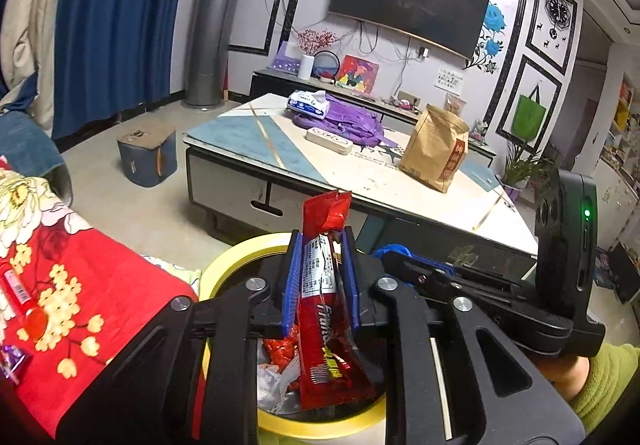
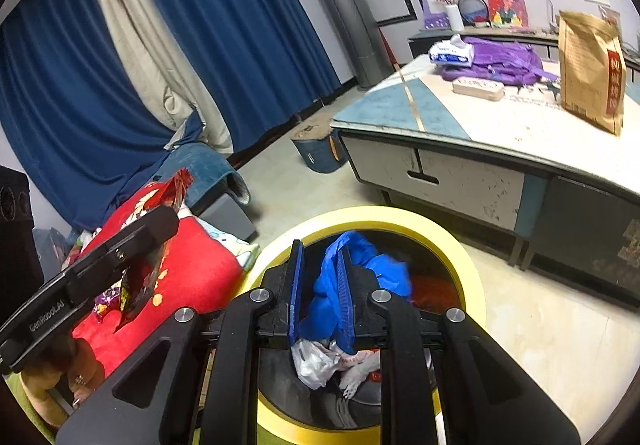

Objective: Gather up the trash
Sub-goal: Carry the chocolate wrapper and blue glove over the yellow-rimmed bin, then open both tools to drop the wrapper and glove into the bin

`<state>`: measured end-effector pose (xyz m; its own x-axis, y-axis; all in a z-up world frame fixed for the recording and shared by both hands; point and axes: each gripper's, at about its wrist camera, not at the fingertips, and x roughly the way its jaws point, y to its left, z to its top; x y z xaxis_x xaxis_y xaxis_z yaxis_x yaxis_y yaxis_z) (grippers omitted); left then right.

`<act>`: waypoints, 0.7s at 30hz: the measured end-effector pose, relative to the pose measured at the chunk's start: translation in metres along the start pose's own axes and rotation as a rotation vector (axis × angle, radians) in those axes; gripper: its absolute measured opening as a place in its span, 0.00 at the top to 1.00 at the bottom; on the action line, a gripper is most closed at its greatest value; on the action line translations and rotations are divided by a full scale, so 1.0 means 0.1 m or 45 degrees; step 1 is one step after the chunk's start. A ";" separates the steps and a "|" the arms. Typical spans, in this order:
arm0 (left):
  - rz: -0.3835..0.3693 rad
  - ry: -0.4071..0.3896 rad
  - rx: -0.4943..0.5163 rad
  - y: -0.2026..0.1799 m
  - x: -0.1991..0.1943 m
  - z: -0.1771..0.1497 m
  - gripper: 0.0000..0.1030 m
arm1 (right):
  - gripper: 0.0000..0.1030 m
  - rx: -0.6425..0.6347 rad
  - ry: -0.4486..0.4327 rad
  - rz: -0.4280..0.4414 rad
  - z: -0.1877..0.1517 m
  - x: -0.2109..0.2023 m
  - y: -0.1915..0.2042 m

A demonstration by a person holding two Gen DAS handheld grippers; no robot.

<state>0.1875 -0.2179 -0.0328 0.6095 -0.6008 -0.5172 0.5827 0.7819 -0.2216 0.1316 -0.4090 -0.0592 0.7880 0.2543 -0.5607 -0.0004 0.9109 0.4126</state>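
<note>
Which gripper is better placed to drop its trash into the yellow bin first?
Either, narrowly the left gripper: its red wrapper hangs straight over the yellow bin. The right gripper, holding blue plastic, is also above the bin.

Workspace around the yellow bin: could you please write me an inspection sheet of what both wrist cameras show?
Surface: pale floor, with the yellow bin standing on it.
Job's things: red snack wrapper and blue bag, both above the bin; white plastic lies inside it.
Clutter: small wrappers on the red blanket; paper bag, purple backpack, tissue pack and power strip on the coffee table.
Grippers: left claw appears to grip the red snack wrapper; right claw is shut on the blue bag.
Cables: loose wires hang under the TV.
Surroundings: blue curtains, a stool.
</note>
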 end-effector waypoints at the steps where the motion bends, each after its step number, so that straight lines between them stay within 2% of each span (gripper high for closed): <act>1: 0.004 0.002 -0.009 0.02 0.02 0.01 0.77 | 0.78 0.007 0.005 0.000 0.00 0.01 -0.02; 2: 0.006 0.005 -0.021 0.04 0.04 0.02 0.72 | 0.72 0.017 0.005 -0.006 -0.01 0.02 -0.04; 4: 0.015 0.001 -0.042 0.09 0.04 0.02 0.53 | 0.64 0.033 0.001 -0.008 -0.01 0.02 -0.07; 6: 0.030 -0.003 -0.053 0.13 0.00 0.01 0.48 | 0.60 0.043 -0.002 -0.015 0.00 0.02 -0.09; 10: 0.061 -0.027 -0.105 0.26 -0.11 -0.01 0.26 | 0.54 0.032 -0.009 -0.005 0.02 0.03 -0.05; 13: 0.089 -0.047 -0.136 0.32 -0.19 0.00 0.18 | 0.49 0.009 0.002 -0.002 0.02 0.04 0.00; 14: 0.093 -0.056 -0.142 0.34 -0.22 0.00 0.18 | 0.46 0.000 0.015 -0.004 0.02 0.05 0.01; 19: 0.136 -0.101 -0.160 0.43 -0.41 0.01 0.12 | 0.46 -0.016 0.078 -0.026 -0.02 0.13 0.04; 21: 0.151 -0.115 -0.176 0.50 -0.50 0.00 0.12 | 0.40 -0.034 0.139 -0.050 -0.03 0.19 0.06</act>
<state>0.1863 -0.1491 -0.0178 0.7189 -0.5105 -0.4718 0.4282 0.8599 -0.2779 0.1447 -0.3975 -0.0696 0.7157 0.2508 -0.6518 0.0117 0.9289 0.3702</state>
